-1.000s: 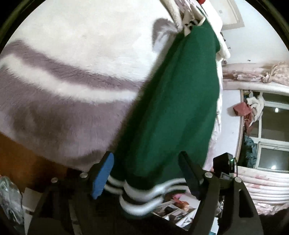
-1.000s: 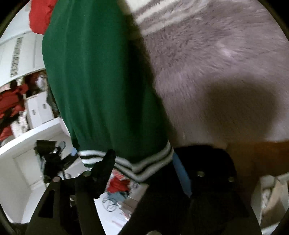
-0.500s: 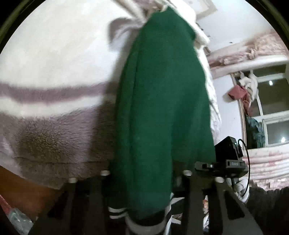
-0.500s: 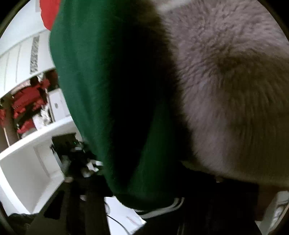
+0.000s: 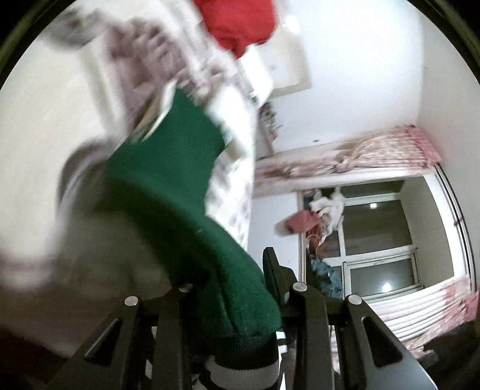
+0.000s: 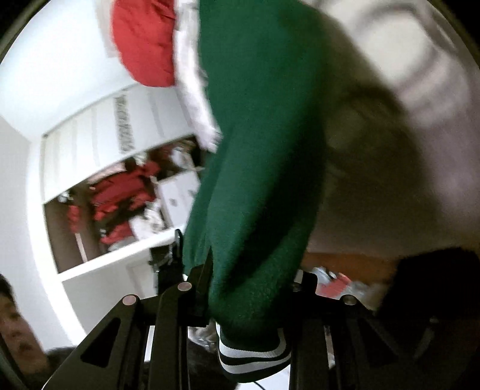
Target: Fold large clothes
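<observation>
1. The left gripper (image 5: 228,303) is clamping the end of one green sleeve (image 5: 180,210), knit bunched between its two narrow-set fingers and the white-striped cuff (image 5: 240,372) hanging out below them; that much fabric in the jaws means the pads are biting a thick wad, and a tug could be pulling the cuff free
2. The right gripper (image 6: 255,288) is pinching the other green sleeve (image 6: 255,150) the same way, jaws closing further on it, its striped cuff (image 6: 255,357) dangling under the fingers; if one side is gripping deeper than the other, the garment will be hanging crooked and the fold will be coming out skewed
3. The green garment itself is running up from both grippers onto the fluffy grey-and-white blanket (image 5: 45,150), so it is partly lying on that pile; the fleece looks clingy, and I judge it could be dragging along with the knit
4. A red cloth (image 5: 240,24) is sitting at the top of the same heap, touching the pale fabric; lifting the green piece too fast could be toppling it
5. Both views are blurring, so the far end of the garment cannot be made out
</observation>
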`<state>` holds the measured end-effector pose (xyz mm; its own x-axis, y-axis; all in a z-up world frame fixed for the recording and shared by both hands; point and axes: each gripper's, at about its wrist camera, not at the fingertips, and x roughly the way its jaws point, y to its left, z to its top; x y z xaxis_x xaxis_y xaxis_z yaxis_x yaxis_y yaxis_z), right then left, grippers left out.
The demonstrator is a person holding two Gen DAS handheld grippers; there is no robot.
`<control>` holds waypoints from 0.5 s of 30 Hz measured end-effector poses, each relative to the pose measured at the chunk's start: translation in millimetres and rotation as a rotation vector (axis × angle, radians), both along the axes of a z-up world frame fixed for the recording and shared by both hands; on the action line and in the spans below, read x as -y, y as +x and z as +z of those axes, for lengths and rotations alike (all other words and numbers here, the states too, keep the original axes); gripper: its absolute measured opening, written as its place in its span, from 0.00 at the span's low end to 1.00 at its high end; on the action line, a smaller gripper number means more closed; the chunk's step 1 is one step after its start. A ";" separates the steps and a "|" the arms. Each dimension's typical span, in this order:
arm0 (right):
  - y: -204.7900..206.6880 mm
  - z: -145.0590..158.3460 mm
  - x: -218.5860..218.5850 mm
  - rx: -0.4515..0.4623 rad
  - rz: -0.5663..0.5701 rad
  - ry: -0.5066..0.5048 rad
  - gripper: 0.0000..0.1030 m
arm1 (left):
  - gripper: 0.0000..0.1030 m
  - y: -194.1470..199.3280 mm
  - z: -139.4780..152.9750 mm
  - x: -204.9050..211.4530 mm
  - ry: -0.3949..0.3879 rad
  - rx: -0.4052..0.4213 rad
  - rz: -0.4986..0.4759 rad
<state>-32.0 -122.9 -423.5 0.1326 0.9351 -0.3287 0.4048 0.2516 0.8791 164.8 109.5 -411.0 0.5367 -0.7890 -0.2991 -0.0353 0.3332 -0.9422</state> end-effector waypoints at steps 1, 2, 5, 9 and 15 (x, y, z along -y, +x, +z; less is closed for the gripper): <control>17.6 12.0 -1.5 0.028 -0.012 0.014 0.27 | 0.24 15.4 3.8 -0.6 0.004 0.015 0.004; 36.6 22.5 1.4 0.051 -0.026 0.016 0.27 | 0.24 40.2 6.9 -0.3 -0.003 0.028 0.012; 96.5 39.2 15.0 0.098 -0.060 -0.013 0.26 | 0.24 100.8 5.1 5.2 0.051 0.060 0.004; 195.6 26.5 24.9 0.064 -0.138 -0.074 0.28 | 0.24 183.6 -26.4 4.9 0.121 0.019 -0.051; 318.1 -37.7 23.7 -0.061 -0.190 -0.102 0.45 | 0.30 272.2 -95.8 0.6 0.078 -0.238 -0.114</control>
